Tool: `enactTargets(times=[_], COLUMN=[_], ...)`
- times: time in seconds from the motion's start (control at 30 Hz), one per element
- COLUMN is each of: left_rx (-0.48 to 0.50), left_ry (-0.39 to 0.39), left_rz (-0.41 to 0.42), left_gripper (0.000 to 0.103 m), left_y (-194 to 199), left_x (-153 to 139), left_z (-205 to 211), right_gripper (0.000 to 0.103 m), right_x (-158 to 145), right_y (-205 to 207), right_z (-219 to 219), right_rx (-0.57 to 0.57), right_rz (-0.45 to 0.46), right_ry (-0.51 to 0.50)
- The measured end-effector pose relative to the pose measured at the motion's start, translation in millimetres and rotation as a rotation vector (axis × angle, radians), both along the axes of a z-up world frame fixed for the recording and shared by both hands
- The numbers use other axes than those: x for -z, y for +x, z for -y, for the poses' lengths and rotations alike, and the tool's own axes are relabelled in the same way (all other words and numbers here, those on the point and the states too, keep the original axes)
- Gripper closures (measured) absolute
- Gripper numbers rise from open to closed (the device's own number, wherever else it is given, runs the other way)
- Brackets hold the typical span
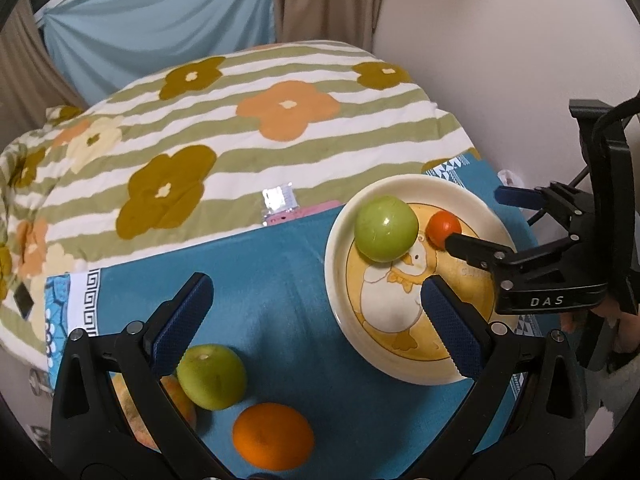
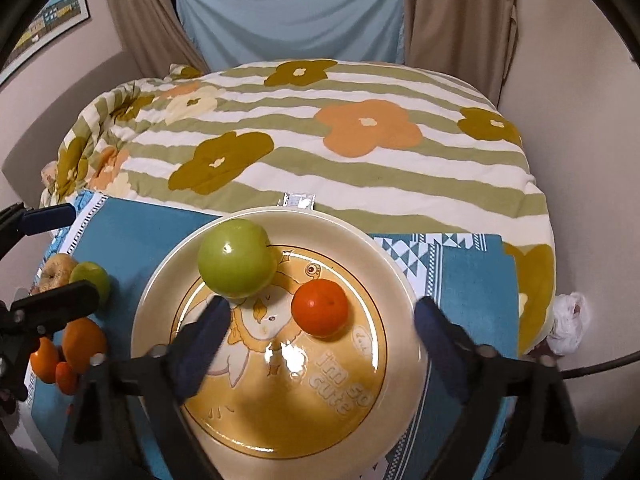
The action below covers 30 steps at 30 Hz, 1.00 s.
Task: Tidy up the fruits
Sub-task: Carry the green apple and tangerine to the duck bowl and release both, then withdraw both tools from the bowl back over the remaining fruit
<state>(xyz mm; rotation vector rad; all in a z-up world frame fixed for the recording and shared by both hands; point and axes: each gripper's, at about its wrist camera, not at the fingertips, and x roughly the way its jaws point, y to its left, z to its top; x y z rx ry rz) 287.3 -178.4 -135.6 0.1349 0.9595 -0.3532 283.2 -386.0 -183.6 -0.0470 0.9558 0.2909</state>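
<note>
On the plate (image 2: 400,280): glossy green apple (image 2: 236,258) (small orange (image 2: 320,307) beside)

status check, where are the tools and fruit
Left tool open, empty. Right tool open above plate. Green apple, small orange plated. Nothing blocking.

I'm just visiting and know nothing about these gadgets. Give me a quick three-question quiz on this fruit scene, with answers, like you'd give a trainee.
1. True or false: the plate holds three fruits.
2. Which fruit lies on the plate beside the green apple? A) banana B) small orange fruit C) pear
3. Fill in: the left gripper has its jaws ____, hanging over the blue cloth.

Key:
1. False: two, the green apple and a small orange fruit.
2. B
3. open
</note>
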Motion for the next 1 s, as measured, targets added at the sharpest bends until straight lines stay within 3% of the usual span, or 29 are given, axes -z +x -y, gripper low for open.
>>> enactTargets(times=[0.1, 0.37, 0.67, 1.0], left_rx=[-0.008, -0.051, -0.134, -0.303], left_ry=[-0.003, -0.014, 0.000, 0.014], left_rz=[0.012, 0.057, 0.120, 0.170], left_gripper=[0.000, 0.000, 0.000, 0.000], left_y=[-3.2, -23.4, -81.4, -158.5], left_x=[-5.8, -32.2, -64.2, -89.1], left_z=[-0.2, -0.5, -8.3, -48.8], right_gripper=[0.000, 0.000, 0.000, 0.000], right_x=[-3.9, -34.5, -69.5, -98.1], right_y=[-4.8, -32.2, -72.9, -125.2], right_z=[5.0, 12.6, 15.8, -8.2], right_rx=[0.015, 0.035, 0.049, -0.064], right_rz=[0.000, 0.059, 0.038, 0.088], right_ry=[0.019, 0.011, 0.014, -0.008])
